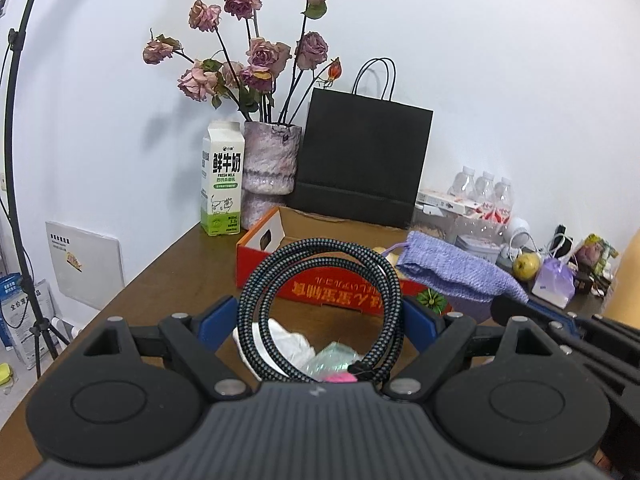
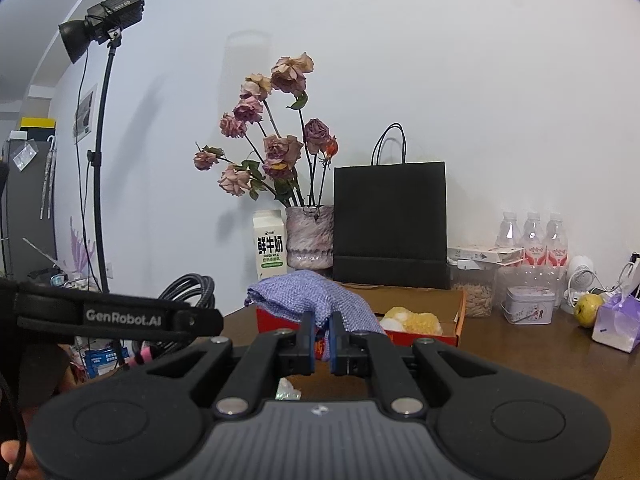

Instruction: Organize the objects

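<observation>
Both hands are loaded here. The left gripper (image 1: 320,316) has its jaws spread wide, but they're not empty: a coiled braided cable (image 1: 320,308) sits upright between the blue pads, wedged edge to edge. That wide stance makes sense to me, since the coil only keeps its loop shape if it's squeezed across its full width.

The right gripper (image 2: 322,344) is the opposite, jaws pressed nearly together and pinching the corner of a purple knitted pouch (image 2: 316,300). Thin fabric needs a tight pinch, so the rest of the pouch drapes forward and up beyond the fingertips.

Straight ahead of both sets of jaws is the red cardboard box (image 1: 340,288), open on the wooden table (image 1: 168,280). From the right wrist view, something yellow and fluffy (image 2: 412,320) already lies inside it, beyond and to the right of the jaws. My guess is that both items are headed into that box.

Just below the left jaws some crumpled white paper (image 1: 288,340) and clear wrappers (image 1: 332,360) lie loose on the table, probably next in line. The milk carton (image 1: 222,178), vase (image 1: 272,160) and black paper bag (image 1: 364,168) stand far past the box, against the wall.
</observation>
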